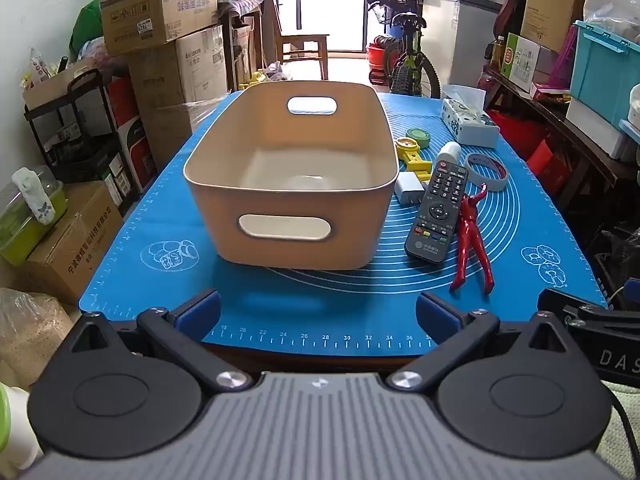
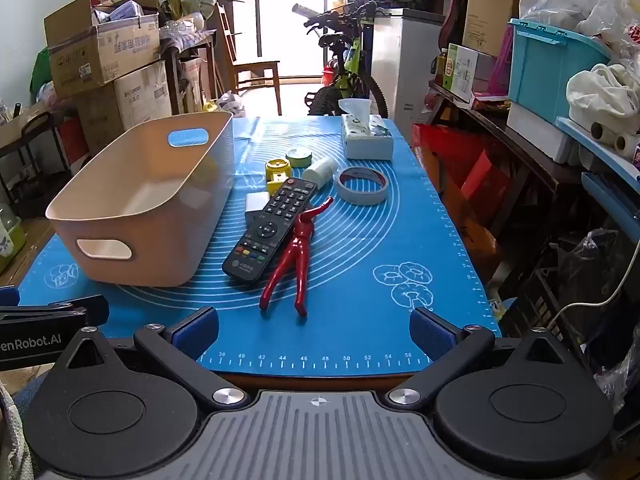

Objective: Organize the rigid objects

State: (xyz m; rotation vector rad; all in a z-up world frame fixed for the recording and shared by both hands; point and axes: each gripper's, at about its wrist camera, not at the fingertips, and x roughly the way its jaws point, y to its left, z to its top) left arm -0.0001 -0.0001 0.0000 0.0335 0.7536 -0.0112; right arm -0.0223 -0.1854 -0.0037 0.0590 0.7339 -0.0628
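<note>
An empty beige bin [image 1: 224,184] [image 2: 100,216] stands on the blue mat [image 1: 168,216] [image 2: 400,240]. To its right lie a black remote [image 1: 437,212] [image 2: 272,228], a red figurine [image 1: 472,236] [image 2: 294,252], a tape roll [image 1: 489,171] [image 2: 362,185], a white bottle [image 1: 448,154] [image 2: 320,171], a yellow toy [image 1: 412,156] [image 2: 277,174], a green round tin [image 1: 418,137] [image 2: 299,157] and a white charger [image 1: 409,192] [image 2: 256,201]. My left gripper [image 1: 318,312] is open at the mat's near edge, in front of the bin. My right gripper [image 2: 314,330] is open, just before the figurine.
A tissue box [image 1: 470,122] [image 2: 366,136] stands at the mat's far right. Cardboard boxes [image 1: 160,12] stack to the left, shelves with a teal crate [image 2: 548,68] to the right, a bicycle [image 1: 408,56] beyond the table.
</note>
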